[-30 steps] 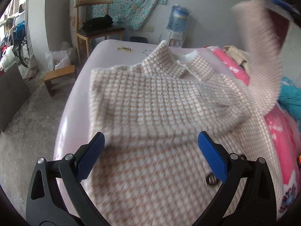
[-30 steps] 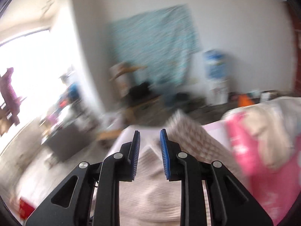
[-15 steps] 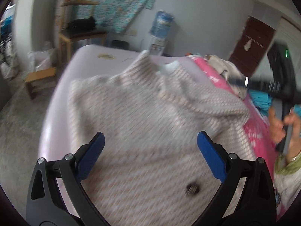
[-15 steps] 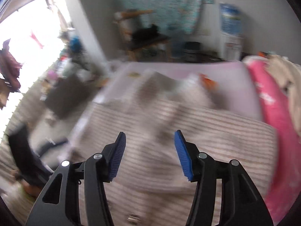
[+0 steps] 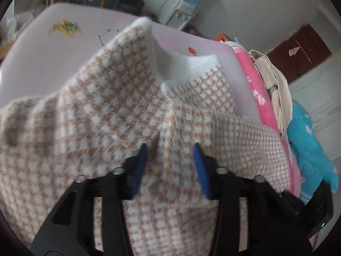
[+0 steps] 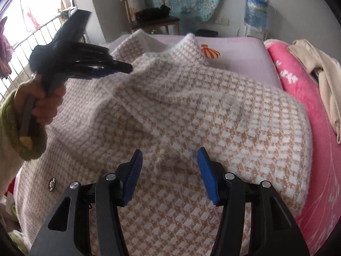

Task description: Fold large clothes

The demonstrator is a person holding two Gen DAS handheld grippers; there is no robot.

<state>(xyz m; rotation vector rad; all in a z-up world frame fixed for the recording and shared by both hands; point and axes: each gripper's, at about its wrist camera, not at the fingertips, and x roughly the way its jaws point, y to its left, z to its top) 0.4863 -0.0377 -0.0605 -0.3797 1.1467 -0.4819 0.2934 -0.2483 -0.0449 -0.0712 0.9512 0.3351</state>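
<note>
A tan-and-white houndstooth knit jacket [image 5: 119, 111] with a white collar [image 5: 179, 66] lies spread on a pale pink bed [image 5: 53, 49]. It also fills the right wrist view [image 6: 191, 115], with a metal snap button [image 6: 52, 184] at the lower left. My left gripper [image 5: 170, 149] is open with its blue pads pressed down on the cloth below the collar. It shows from the side in the right wrist view [image 6: 110, 69]. My right gripper [image 6: 169, 155] is open just above the folded sleeve area, holding nothing.
A pink blanket [image 6: 309, 111] with a beige garment [image 6: 319, 70] and a teal one [image 5: 307, 140] lie along the bed's right side. A wooden chair [image 6: 149, 15] and a water dispenser [image 6: 255, 10] stand beyond the bed's far end. A railing [image 6: 25, 42] is at left.
My right gripper swung the sleeve across the jacket, opened and let it go. My left gripper moved forward toward the collar and its jaws narrowed over the cloth.
</note>
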